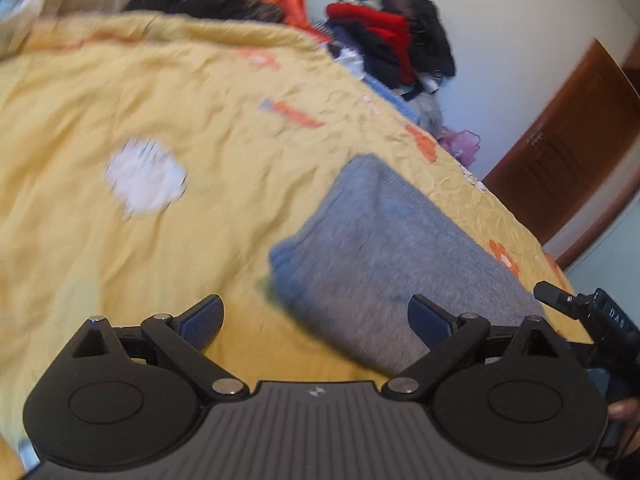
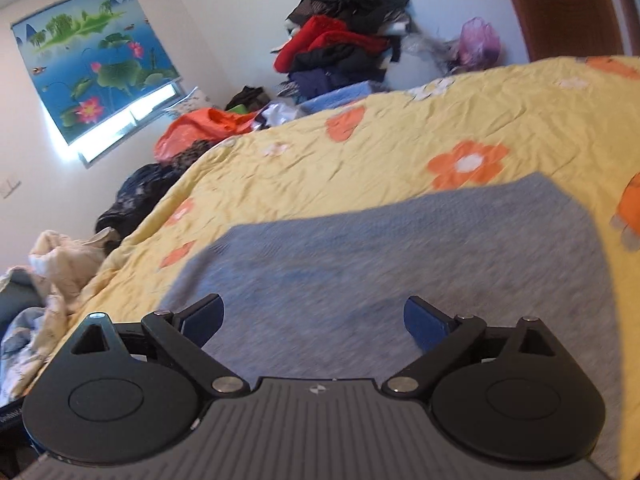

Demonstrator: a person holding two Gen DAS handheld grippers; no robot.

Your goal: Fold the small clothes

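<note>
A grey knitted garment (image 1: 384, 252) lies folded flat on the yellow flowered bedspread (image 1: 160, 120). My left gripper (image 1: 316, 320) is open and empty, just short of the garment's near left corner. In the right wrist view the same garment (image 2: 400, 256) fills the middle. My right gripper (image 2: 314, 318) is open and empty, low over the garment's near edge. Part of the right gripper (image 1: 592, 312) shows at the right edge of the left wrist view.
A pile of red, black and dark blue clothes (image 2: 344, 36) stands against the wall beyond the bed. Orange and dark clothes (image 2: 192, 136) lie along the bed's far left edge. A wooden door (image 1: 568, 140) is at the right. A window with a lotus blind (image 2: 96, 60) is at the left.
</note>
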